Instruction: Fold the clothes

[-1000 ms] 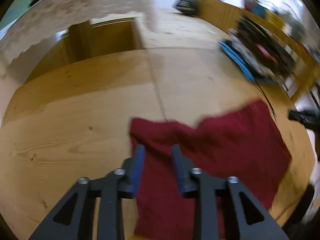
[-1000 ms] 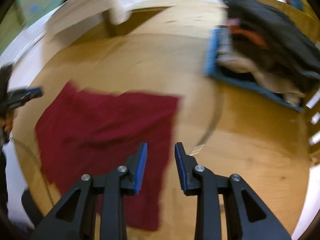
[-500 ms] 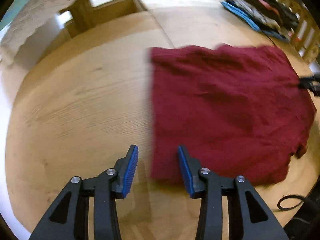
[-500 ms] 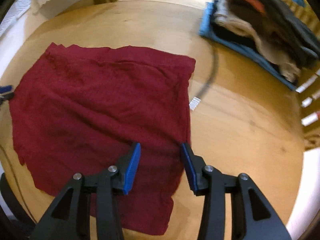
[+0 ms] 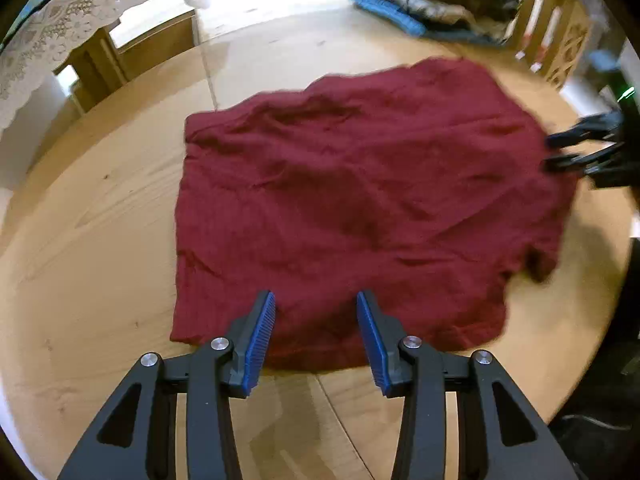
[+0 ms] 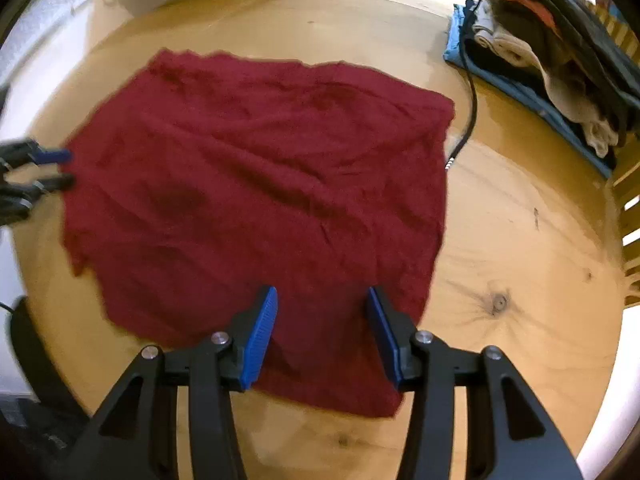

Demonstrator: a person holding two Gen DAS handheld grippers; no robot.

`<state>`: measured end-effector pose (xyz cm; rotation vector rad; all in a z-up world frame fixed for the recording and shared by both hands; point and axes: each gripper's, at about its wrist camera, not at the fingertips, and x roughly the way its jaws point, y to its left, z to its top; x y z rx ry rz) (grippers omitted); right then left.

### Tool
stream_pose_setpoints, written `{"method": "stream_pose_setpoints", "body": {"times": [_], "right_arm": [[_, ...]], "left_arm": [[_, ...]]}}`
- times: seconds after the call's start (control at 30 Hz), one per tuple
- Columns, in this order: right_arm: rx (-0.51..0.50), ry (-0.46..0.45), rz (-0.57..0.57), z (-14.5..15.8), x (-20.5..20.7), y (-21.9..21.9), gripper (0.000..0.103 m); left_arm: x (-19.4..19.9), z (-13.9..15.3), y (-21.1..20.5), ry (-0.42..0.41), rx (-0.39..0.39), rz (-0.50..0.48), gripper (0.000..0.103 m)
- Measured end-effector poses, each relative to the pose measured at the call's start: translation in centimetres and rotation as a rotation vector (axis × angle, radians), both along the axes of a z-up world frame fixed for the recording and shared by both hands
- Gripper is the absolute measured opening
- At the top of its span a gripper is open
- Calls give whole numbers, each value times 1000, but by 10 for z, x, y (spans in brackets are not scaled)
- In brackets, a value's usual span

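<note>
A dark red garment [image 5: 360, 200] lies spread flat and a little wrinkled on the wooden table [image 5: 92, 248]; it also shows in the right wrist view [image 6: 256, 200]. My left gripper [image 5: 316, 312] is open and empty, hovering over the garment's near edge. My right gripper [image 6: 322, 308] is open and empty over the opposite edge. Each gripper shows in the other's view, the right one [image 5: 580, 152] at the right, the left one [image 6: 36, 168] at the left.
A pile of folded clothes [image 6: 552, 52] on a blue cloth sits at the table's far side, also in the left wrist view [image 5: 436, 4]. A black cable [image 6: 468, 120] runs from it toward the garment. A wooden slatted rail [image 5: 556, 40] and a lace-covered table [image 5: 60, 28] stand beyond.
Both grippers have let go of the garment, opened wider and pulled back from it. The garment went from bunched to spread flat on the table.
</note>
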<state>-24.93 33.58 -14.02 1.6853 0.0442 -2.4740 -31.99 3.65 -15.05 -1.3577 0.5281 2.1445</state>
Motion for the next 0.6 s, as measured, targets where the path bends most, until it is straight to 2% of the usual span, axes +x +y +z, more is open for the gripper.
{"method": "stream_pose_setpoints", "body": {"times": [0.03, 0.13, 0.17, 0.23, 0.3, 0.4, 0.6], "right_arm": [[-27, 22, -29, 8, -1, 12, 46], [-50, 79, -108, 26, -14, 49, 48], [-49, 95, -131, 31, -20, 60, 49], [-48, 96, -163, 30, -39, 78, 49], [-51, 93, -186, 27, -61, 93, 49], [-51, 62, -184, 19, -83, 99, 49], [-14, 24, -122, 4, -114, 98, 49]], "left_arm": [[4, 1, 8, 6, -8, -7, 41], [37, 24, 50, 31, 54, -103, 43], [49, 32, 68, 49, 72, -147, 45], [69, 43, 103, 64, 116, -224, 59], [84, 46, 144, 67, 156, -283, 60], [94, 32, 209, 27, 176, -337, 60], [88, 1, 272, 11, 32, -316, 60]]}}
